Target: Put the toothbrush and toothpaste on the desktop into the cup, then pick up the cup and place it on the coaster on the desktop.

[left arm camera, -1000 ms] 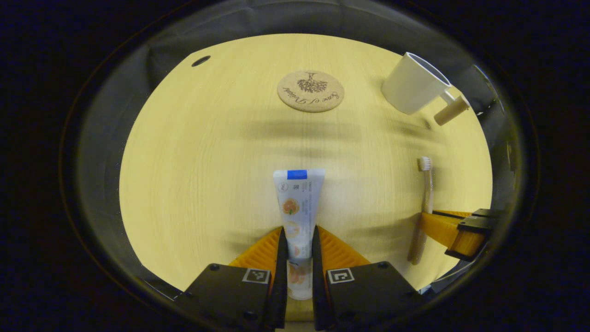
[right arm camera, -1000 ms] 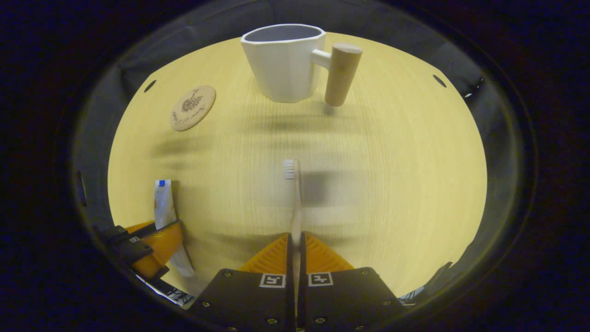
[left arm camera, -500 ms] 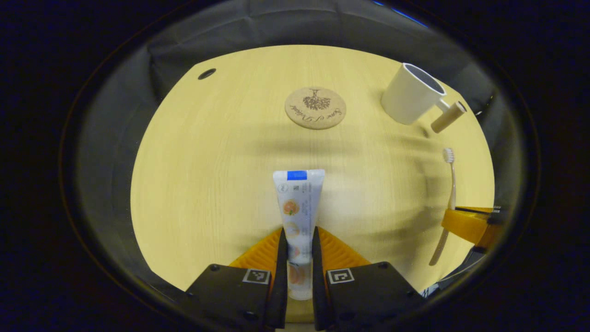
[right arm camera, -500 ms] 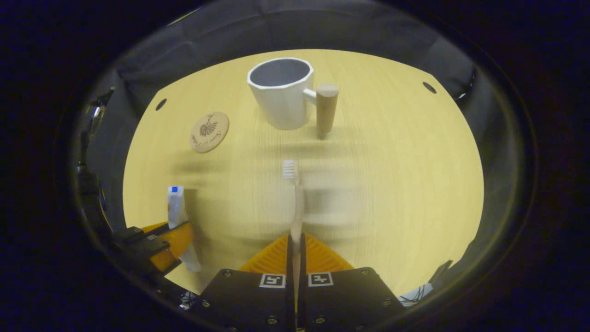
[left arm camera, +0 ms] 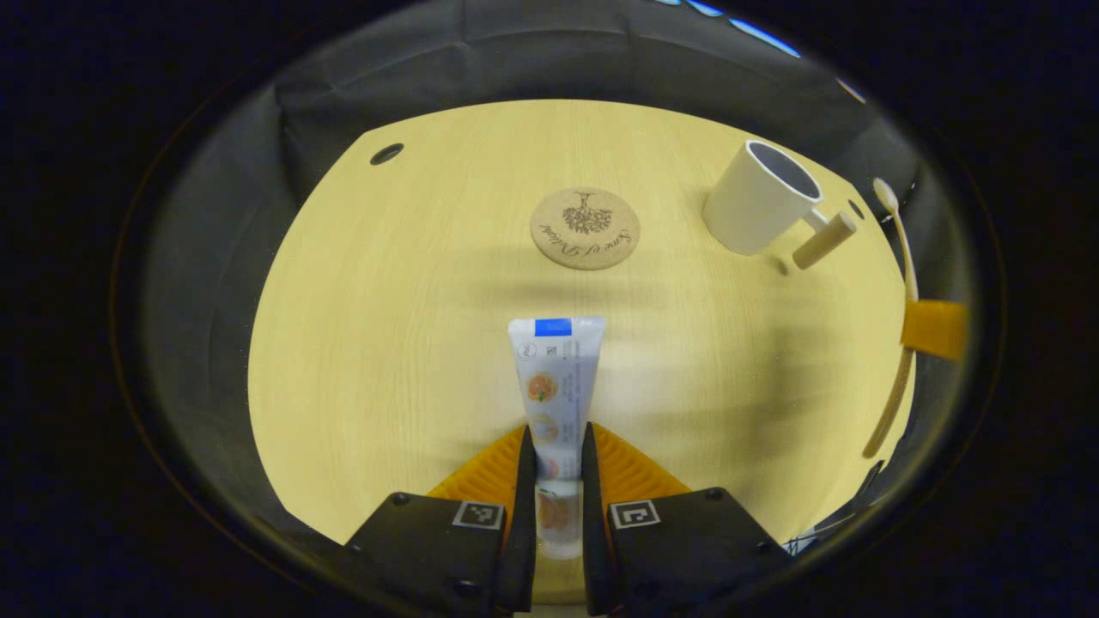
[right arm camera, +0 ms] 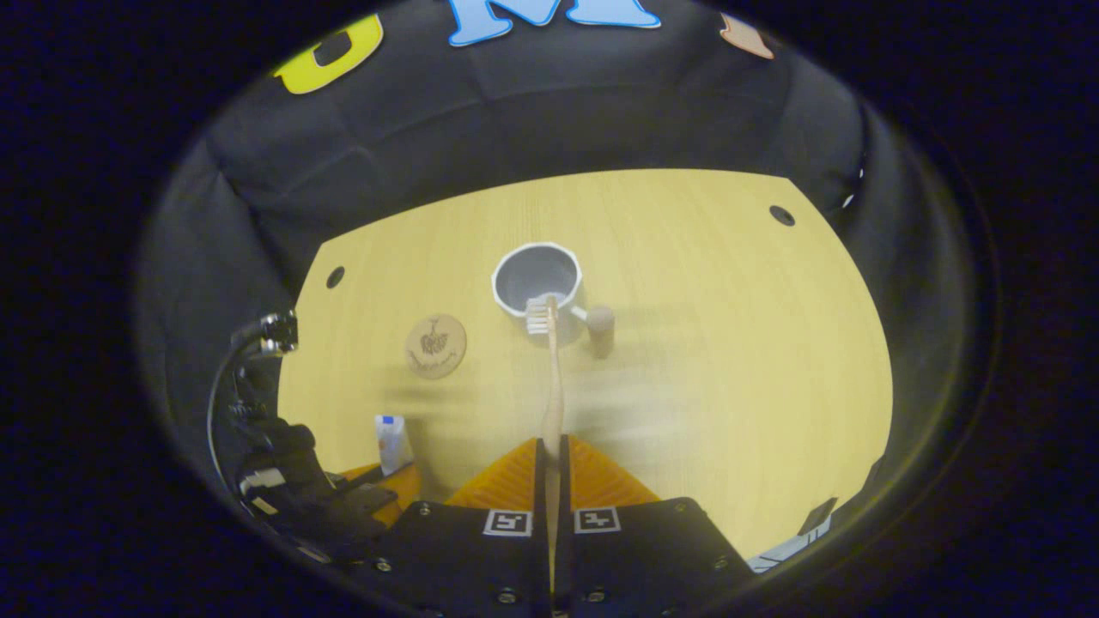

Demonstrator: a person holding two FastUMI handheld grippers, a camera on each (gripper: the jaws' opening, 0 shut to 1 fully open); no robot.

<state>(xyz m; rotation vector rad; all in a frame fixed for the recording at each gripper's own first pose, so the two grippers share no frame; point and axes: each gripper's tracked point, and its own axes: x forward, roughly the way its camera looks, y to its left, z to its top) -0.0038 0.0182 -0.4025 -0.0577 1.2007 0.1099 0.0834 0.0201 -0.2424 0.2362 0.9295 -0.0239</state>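
toothpaste [left arm camera: 554, 386] pinched between left fingers [left arm camera: 525, 468]; toothbrush [right arm camera: 549, 386] between right fingers [right arm camera: 564, 468]

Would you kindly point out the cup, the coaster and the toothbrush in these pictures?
cup [right arm camera: 537, 279]: right gripper view, inside of the bowl.
coaster [left arm camera: 585, 228]: left gripper view, centre of the disc.
toothbrush [right arm camera: 554, 386]: right gripper view, mid-handle.

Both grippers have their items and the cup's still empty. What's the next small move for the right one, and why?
Probably carry the toothbrush forward over the cup, then tip it to drop in. The right gripper is shut on its handle and raised high; the brush head lines up with the cup's near rim. The left gripper holds the toothpaste well clear.
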